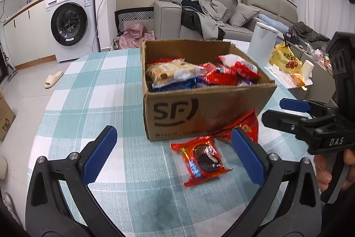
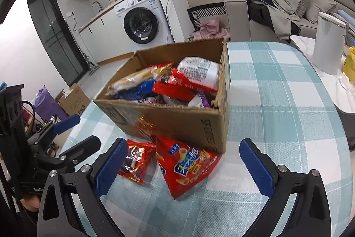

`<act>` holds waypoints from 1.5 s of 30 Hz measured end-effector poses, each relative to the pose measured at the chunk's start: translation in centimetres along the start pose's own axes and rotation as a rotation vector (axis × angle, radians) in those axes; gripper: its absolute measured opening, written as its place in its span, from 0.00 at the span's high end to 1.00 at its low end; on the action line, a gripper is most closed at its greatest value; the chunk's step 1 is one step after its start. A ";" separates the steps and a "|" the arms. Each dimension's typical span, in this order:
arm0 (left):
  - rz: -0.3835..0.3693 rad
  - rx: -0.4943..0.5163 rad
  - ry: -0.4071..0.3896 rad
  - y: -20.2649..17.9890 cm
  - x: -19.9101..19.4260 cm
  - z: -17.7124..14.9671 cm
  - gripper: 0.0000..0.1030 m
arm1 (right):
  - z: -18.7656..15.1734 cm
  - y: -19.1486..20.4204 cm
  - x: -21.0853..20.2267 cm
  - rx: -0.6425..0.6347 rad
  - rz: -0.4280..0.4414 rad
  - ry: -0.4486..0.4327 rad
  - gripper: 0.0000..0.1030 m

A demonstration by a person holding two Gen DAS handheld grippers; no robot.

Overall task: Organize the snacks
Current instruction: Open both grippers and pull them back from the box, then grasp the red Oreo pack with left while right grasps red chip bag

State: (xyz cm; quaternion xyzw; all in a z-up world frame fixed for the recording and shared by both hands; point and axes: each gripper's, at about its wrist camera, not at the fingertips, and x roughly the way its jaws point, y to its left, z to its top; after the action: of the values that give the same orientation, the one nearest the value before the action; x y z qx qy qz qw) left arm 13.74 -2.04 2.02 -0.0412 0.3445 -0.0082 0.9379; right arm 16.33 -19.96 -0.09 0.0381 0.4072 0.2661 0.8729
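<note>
A cardboard box [image 1: 206,112] [image 2: 177,121] full of several snack packets stands on the checked tablecloth. In front of it lie a red cookie packet [image 1: 203,159] [image 2: 135,161] and a larger red chip bag [image 2: 188,166] [image 1: 241,128] leaning against the box. My left gripper [image 1: 175,154] is open, its blue pads either side of the cookie packet and clear of it. My right gripper [image 2: 182,166] is open too, straddling the chip bag without touching it. Each gripper shows at the edge of the other's view, the right gripper [image 1: 286,110] and the left gripper [image 2: 82,130].
The teal-and-white tablecloth [image 1: 106,86] has bare room left of the box. A white kettle [image 2: 328,43] and a yellow bag [image 1: 286,59] stand on a side table at the right. A washing machine [image 1: 71,21] and a sofa [image 1: 221,14] are behind.
</note>
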 end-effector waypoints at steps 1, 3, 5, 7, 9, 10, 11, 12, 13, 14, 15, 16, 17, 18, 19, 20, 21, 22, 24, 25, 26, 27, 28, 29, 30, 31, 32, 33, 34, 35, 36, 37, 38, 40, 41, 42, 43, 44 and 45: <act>0.000 -0.002 0.005 0.0 0.1 -0.2 0.01 | -0.3 0.0 0.3 -0.006 -0.008 0.012 0.01; -0.005 -0.005 0.014 0.0 0.4 -0.5 0.01 | -0.4 0.1 0.7 -0.017 -0.024 0.025 0.01; -0.008 -0.014 0.013 0.1 0.6 -0.8 0.01 | -0.6 0.1 1.1 -0.024 -0.027 0.034 0.01; -0.008 -0.034 0.020 0.3 1.0 -1.0 0.01 | -0.8 -0.1 1.6 -0.015 -0.035 0.049 0.01; -0.013 -0.031 0.034 0.4 1.5 -1.2 0.01 | -1.1 -0.4 2.0 -0.012 -0.044 0.061 0.01; -0.006 -0.031 0.036 0.4 1.6 -1.2 0.01 | -1.2 -0.5 2.2 -0.012 -0.047 0.068 0.01; 0.000 -0.031 0.038 0.4 1.7 -1.3 0.01 | -1.3 -0.6 2.4 -0.014 -0.050 0.075 0.01; 0.000 -0.030 0.040 0.5 1.8 -1.4 0.01 | -1.3 -0.6 2.5 -0.016 -0.052 0.080 0.01; 0.000 -0.030 0.044 0.5 2.0 -1.4 0.01 | -1.4 -0.7 2.8 -0.018 -0.058 0.087 0.01; 0.002 -0.030 0.048 0.5 2.1 -1.5 0.01 | -1.4 -0.8 2.9 -0.018 -0.064 0.090 0.01; 0.005 -0.031 0.053 0.5 2.3 -1.6 0.01 | -1.5 -0.9 3.1 -0.016 -0.068 0.096 0.01; 0.007 -0.031 0.060 0.5 2.5 -1.7 0.01 | -1.6 -1.0 3.4 -0.015 -0.068 0.104 0.01; 0.009 -0.030 0.066 0.5 2.8 -1.8 0.01 | -1.7 -1.0 3.6 -0.016 -0.068 0.113 0.01; 0.011 -0.031 0.070 0.5 2.9 -1.8 0.01 | -1.7 -1.1 3.8 -0.019 -0.071 0.120 0.01; 0.013 -0.031 0.072 0.5 3.0 -1.8 0.01 | -1.9 -1.0 4.2 -0.029 -0.076 0.129 0.01; 0.015 -0.029 0.074 0.5 3.2 -1.8 0.01 | -2.0 -1.0 4.4 -0.035 -0.078 0.134 0.01; 0.019 -0.027 0.074 0.5 3.2 -1.9 0.01 | -2.0 -1.0 4.7 -0.034 -0.077 0.137 0.01; 0.021 -0.025 0.073 0.5 3.3 -1.9 0.01 | -2.1 -1.0 5.0 -0.031 -0.073 0.144 0.01; 0.020 -0.022 0.076 0.6 3.5 -1.9 0.01 | -2.3 -1.0 5.4 -0.031 -0.072 0.150 0.01; 0.018 -0.020 0.079 0.6 3.5 -1.9 0.01 | -2.4 -0.8 5.7 -0.039 -0.078 0.156 0.01; 0.019 -0.020 0.079 0.7 3.6 -1.9 0.01 | -2.5 -0.7 6.0 -0.048 -0.089 0.161 0.01; 0.019 -0.021 0.078 0.7 3.6 -2.0 0.01 | -2.5 -0.6 6.2 -0.052 -0.102 0.166 0.01; 0.019 -0.022 0.078 0.7 3.7 -1.9 0.01 | -2.6 -0.5 6.5 -0.056 -0.123 0.170 0.01; 0.020 -0.024 0.079 0.8 3.7 -2.0 0.01 | -2.7 -0.4 6.6 -0.058 -0.133 0.172 0.01; 0.021 -0.028 0.080 1.0 3.8 -1.9 0.01 | -2.8 -0.3 6.7 -0.059 -0.136 0.174 0.01; 0.024 -0.035 0.081 1.1 3.9 -1.9 0.01 | -2.8 -0.2 6.9 -0.061 -0.141 0.174 0.01; 0.025 -0.041 0.084 1.3 4.1 -1.9 0.01 | -2.8 -0.2 7.1 -0.066 -0.152 0.175 0.01; 0.025 -0.046 0.087 1.5 4.2 -1.9 0.01 | -2.9 -0.1 7.2 -0.070 -0.156 0.175 0.01; 0.024 -0.052 0.090 1.7 4.3 -1.9 0.01 | -3.0 -0.1 7.3 -0.074 -0.160 0.173 0.01; 0.024 -0.056 0.093 1.9 4.5 -1.9 0.01 | -3.0 0.0 7.5 -0.078 -0.163 0.171 0.01; 0.024 -0.059 0.097 2.0 4.5 -2.0 0.01 | -3.0 0.1 7.6 -0.080 -0.168 0.171 0.02; 0.021 -0.062 0.101 2.2 4.6 -2.0 0.01 | -3.0 0.2 7.7 -0.086 -0.175 0.166 0.02; 0.017 -0.063 0.103 2.2 4.7 -2.0 0.01 | -3.0 0.4 7.8 -0.089 -0.177 0.162 0.04; 0.018 -0.060 0.102 2.3 4.8 -1.9 0.01 | -2.9 0.7 7.7 -0.098 -0.176 0.154 0.09; 0.017 -0.058 0.101 2.3 4.8 -1.9 0.01 | -3.0 0.9 7.6 -0.104 -0.171 0.148 0.13; 0.015 -0.057 0.102 2.3 4.8 -2.0 0.01 | -3.0 1.0 7.5 -0.110 -0.165 0.144 0.17; 0.013 -0.056 0.102 2.3 4.9 -1.9 0.01 | -2.9 1.1 7.3 -0.114 -0.157 0.142 0.19; 0.013 -0.055 0.104 2.4 5.0 -1.9 0.01 | -2.9 1.2 7.3 -0.118 -0.152 0.143 0.23; 0.013 -0.052 0.105 2.2 5.0 -2.0 0.01 | -3.0 1.4 7.3 -0.125 -0.146 0.144 0.25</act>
State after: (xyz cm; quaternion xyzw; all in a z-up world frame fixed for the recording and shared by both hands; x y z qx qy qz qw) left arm 16.25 -0.17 -2.89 -0.0627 0.3935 0.0045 0.9172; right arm 17.38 -15.64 -6.69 -0.0653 0.4531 0.2287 0.8591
